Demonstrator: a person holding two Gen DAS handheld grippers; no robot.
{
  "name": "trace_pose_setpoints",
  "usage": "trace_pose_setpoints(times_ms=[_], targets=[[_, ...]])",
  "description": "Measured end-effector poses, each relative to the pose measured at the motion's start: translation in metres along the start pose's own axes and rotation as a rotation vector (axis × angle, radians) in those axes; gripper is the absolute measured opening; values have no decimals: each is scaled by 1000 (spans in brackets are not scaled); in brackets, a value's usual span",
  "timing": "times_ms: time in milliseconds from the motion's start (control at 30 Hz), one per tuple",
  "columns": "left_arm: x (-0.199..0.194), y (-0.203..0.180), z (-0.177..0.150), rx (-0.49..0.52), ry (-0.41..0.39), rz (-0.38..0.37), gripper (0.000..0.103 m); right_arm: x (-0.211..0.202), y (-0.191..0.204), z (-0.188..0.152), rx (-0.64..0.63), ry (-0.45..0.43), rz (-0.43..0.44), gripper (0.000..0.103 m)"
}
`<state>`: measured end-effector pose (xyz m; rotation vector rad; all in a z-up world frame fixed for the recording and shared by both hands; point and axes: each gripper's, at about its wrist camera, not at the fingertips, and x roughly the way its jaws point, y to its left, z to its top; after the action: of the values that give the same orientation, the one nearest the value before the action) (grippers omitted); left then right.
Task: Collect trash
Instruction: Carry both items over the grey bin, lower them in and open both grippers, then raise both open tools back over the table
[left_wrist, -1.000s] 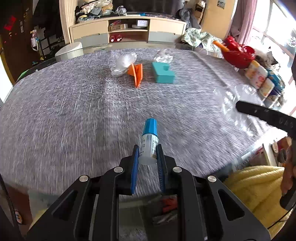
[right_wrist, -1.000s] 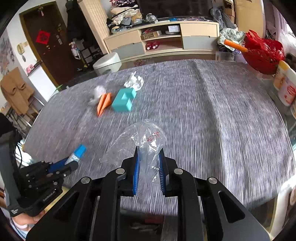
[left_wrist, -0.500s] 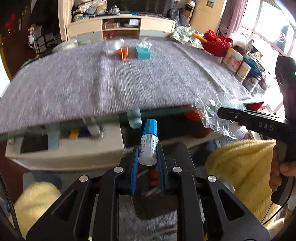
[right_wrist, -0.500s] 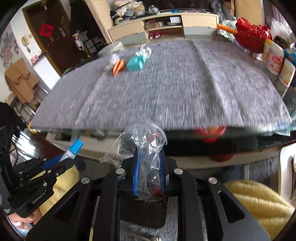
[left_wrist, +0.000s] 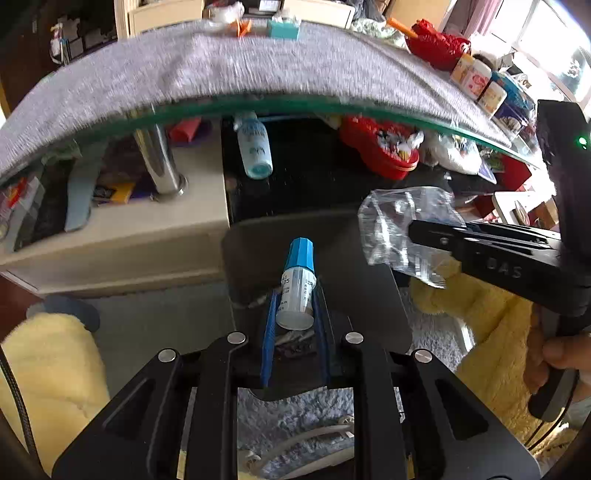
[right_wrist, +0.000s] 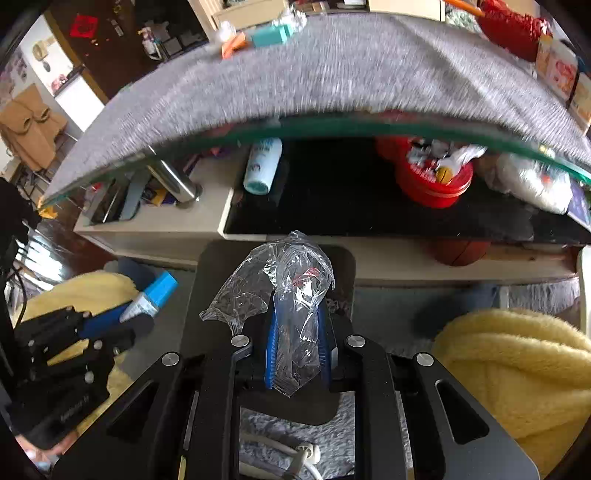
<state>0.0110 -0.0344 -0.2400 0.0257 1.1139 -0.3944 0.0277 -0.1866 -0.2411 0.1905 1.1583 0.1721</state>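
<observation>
The left tool (left_wrist: 293, 314) is clamped on a small white plastic bottle with a blue cap (left_wrist: 297, 284), its blue pads pressing the bottle's sides near the base so that the cap sticks out forward. The right tool (right_wrist: 295, 336) is closed tight on a crumpled clear plastic wrapper (right_wrist: 284, 295), most of the film bunched between the pads and a loose flap spilling out to its left. Each tool thus carries one piece of trash.

Both tools point steeply downward over a dark, square-mouthed bin (left_wrist: 369, 295) that stands on the floor just in front of the glass table with a grey cloth cover (left_wrist: 258, 62). Bottle and wrapper hang above the bin's opening, the wrapper toward its right side in the left wrist view. That placement looks deliberate: holding the trash over the mouth means it should fall inside when the pads part (light film may drift, so a low release seems wise).

Far from the bin, at the table's back edge, lie an orange folded piece (left_wrist: 243, 27), a teal box (left_wrist: 282, 29) and some crumpled white scraps (left_wrist: 221, 20), probably trash yet to be fetched. On the shelf under the table, just behind the bin, lie a pale bottle with a teal end (left_wrist: 253, 144) and a red round container (left_wrist: 380, 147). Yellow fleece-covered legs (right_wrist: 498, 362) flank the bin, so the person seems seated around it.
</observation>
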Motion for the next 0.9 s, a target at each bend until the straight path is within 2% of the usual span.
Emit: trace_pose_setpoints(times_ms=[367,533,567,700,800,900], targets=[[32,2,-6,-45,87,-38,18,31,0,-3,44,73,42,24],[35,5,-4,-53,103,-41,18,31,0,0,50,72,48,44],[35,5,-4,-54,104,-37,20,31,0,0,52,69,44,45],[33,8,-2,-58,98,-17,39,28,-6,3,68,65,41,56],[29,8,1,-56,87,-5,47,26,-11,4,86,61,48,68],[23,10,3,-54,72,8,53,19,-16,7,101,48,60,69]])
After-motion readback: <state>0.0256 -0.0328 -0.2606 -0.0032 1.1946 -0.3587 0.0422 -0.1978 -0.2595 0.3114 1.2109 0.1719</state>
